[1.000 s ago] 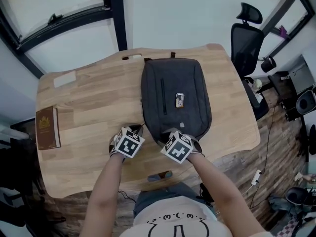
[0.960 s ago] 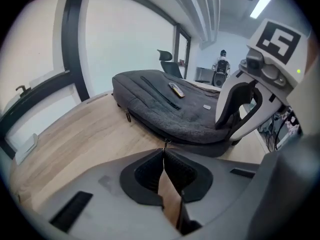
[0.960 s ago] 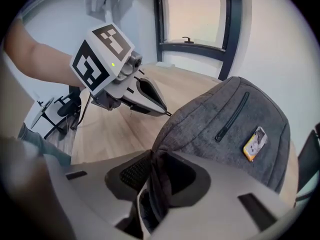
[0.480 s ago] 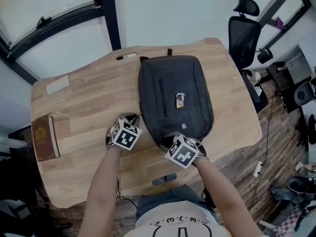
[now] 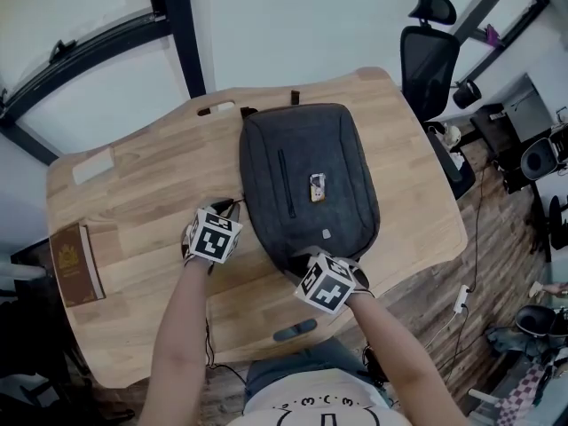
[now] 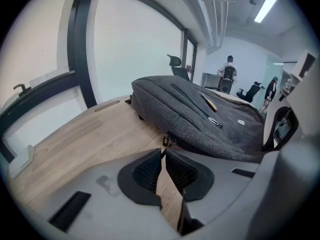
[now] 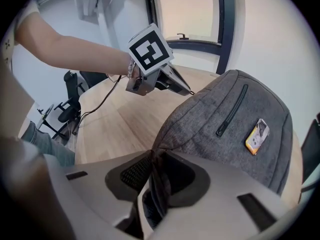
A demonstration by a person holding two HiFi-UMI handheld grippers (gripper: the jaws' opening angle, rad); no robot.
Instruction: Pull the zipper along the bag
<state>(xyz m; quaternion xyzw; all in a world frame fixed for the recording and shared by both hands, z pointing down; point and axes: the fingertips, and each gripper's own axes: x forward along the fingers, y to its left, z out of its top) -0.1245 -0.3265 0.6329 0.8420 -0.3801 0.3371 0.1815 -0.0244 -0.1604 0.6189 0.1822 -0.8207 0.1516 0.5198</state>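
A dark grey backpack [image 5: 306, 180] lies flat on the wooden table [image 5: 142, 193], a small yellow tag [image 5: 316, 186] on its front. My left gripper [image 5: 229, 209] is at the bag's left side. In the left gripper view the left gripper [image 6: 164, 150] pinches the metal zipper pull [image 6: 166, 140] at its tips; its jaws have just been opening slightly, the pull still between them. My right gripper [image 5: 311, 260] sits at the bag's near corner. The right gripper [image 7: 152, 156] is shut on a fold of the bag's fabric [image 7: 157, 149], its jaws having closed a little further.
A brown book [image 5: 69, 264] lies at the table's left edge and a white label [image 5: 92, 164] further back. A dark flat object [image 5: 293, 331] sits on the table's front edge. A black office chair [image 5: 426, 56] stands beyond the right side.
My left gripper has moved away from me along the bag's left side with the zipper pull. My right gripper has stayed at the near corner.
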